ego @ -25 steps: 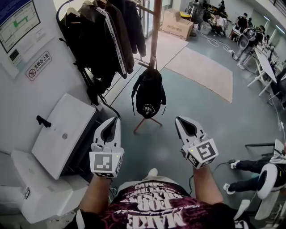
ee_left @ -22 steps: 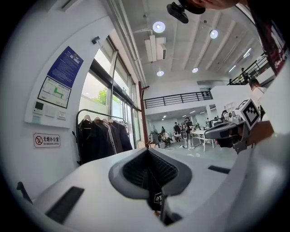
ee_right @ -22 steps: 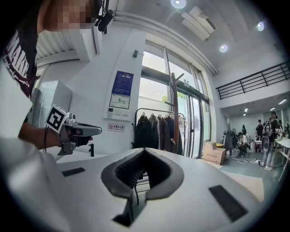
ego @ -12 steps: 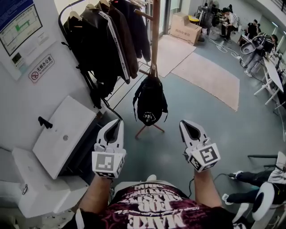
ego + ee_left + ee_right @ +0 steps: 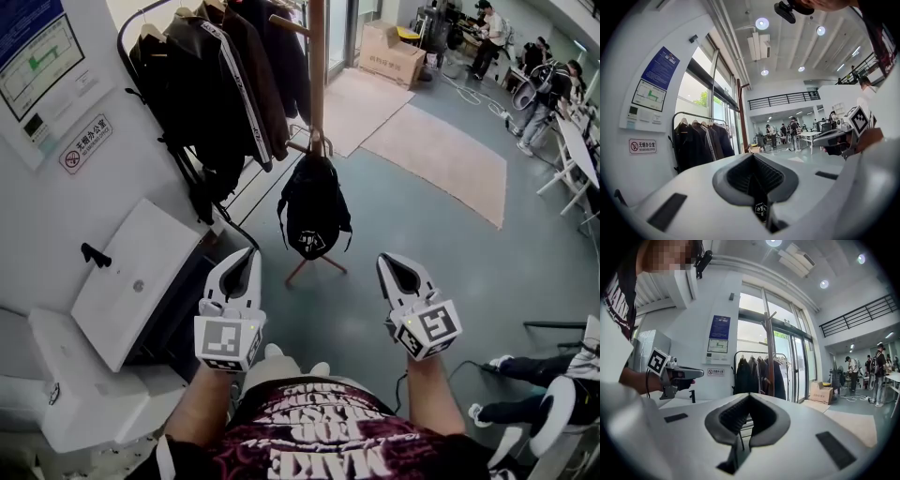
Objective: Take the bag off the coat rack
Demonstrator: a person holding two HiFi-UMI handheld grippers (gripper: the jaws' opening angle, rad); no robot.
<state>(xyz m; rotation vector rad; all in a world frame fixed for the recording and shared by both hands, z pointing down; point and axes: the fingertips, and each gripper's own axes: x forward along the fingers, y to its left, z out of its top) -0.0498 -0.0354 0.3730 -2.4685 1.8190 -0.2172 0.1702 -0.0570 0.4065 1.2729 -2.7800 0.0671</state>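
A black backpack (image 5: pixel 314 202) hangs by its top loop from a peg low on the wooden coat rack pole (image 5: pixel 316 75). The rack's red-brown feet show under the bag. Both grippers are held level in front of the person, short of the bag and apart from it. My left gripper (image 5: pixel 246 255) points at the bag's left side, jaws together with nothing in them. My right gripper (image 5: pixel 386 261) is to the bag's lower right, shut and empty. In the left gripper view a bit of the bag (image 5: pixel 761 209) shows below the closed jaw tips. In the right gripper view the pole (image 5: pixel 770 357) stands straight ahead.
A rail of dark jackets (image 5: pixel 220 84) hangs left of the pole against the wall. A white cabinet (image 5: pixel 131 281) stands close at the left. Pink floor mats (image 5: pixel 441 155) and a cardboard box (image 5: pixel 389 52) lie beyond. People stand far back right; someone's legs (image 5: pixel 525 361) are at the right.
The person has stepped a little toward the rack, so the bag sits slightly nearer and lower in view. Both grippers stay shut and keep their places in front of the body.
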